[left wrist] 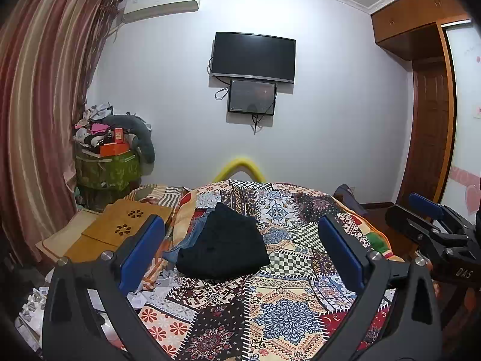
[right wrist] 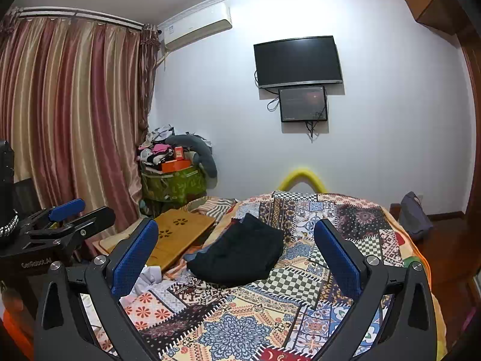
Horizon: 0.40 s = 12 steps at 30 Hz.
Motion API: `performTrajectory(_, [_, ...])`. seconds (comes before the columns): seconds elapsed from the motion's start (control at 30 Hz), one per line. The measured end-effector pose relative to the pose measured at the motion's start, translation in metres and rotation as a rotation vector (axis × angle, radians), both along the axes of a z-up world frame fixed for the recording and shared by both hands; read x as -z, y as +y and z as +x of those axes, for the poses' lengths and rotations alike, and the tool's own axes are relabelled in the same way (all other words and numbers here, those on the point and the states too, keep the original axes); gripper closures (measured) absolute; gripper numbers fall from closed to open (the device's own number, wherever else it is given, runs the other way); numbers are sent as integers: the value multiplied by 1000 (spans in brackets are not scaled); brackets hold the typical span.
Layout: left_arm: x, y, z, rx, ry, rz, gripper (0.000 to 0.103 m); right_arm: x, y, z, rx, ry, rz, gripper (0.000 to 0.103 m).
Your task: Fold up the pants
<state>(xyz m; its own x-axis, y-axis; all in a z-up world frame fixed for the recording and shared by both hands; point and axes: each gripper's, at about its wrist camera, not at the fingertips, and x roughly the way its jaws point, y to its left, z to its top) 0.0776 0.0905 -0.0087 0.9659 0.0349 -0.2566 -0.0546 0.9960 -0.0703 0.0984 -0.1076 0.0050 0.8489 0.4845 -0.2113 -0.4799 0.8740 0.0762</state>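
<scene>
While both claws hang above the near end of the bed (left wrist: 300,300), neither has hold of anything. The left claw (left wrist: 240,246) stands wide apart, its blue pads (left wrist: 141,249) clear of all cloth. The right claw (right wrist: 237,249) is likewise spread wide, with nothing between its pads (right wrist: 339,258).

The black pants (left wrist: 224,246) lie in a folded heap on the patchwork bedspread, framed between the fingers in both wrist views, at about 12 o'clock from each claw and well apart from the pads. Blue denim fabric (left wrist: 185,240) shows from under the heap at its 9 o'clock edge, touching it.

A wooden lap tray (left wrist: 120,225) with flower cut-outs sits at 10 o'clock from the pants, beside the bed. Beyond it, at 11 o'clock, a green bin (left wrist: 108,171) carries a pile of clutter. Striped curtains (right wrist: 66,114) cover the 9 o'clock side. On the far wall a television (left wrist: 254,55) hangs above a smaller screen (left wrist: 252,97), with an air conditioner (left wrist: 162,3) at 11 o'clock. In the left wrist view the right claw shows at 3 o'clock.
</scene>
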Motion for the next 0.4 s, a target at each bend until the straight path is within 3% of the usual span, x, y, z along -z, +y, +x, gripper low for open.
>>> performTrajectory(0.4, [-3,-6,-2,3,13,7,0,0,-5,0,8,4,10,0])
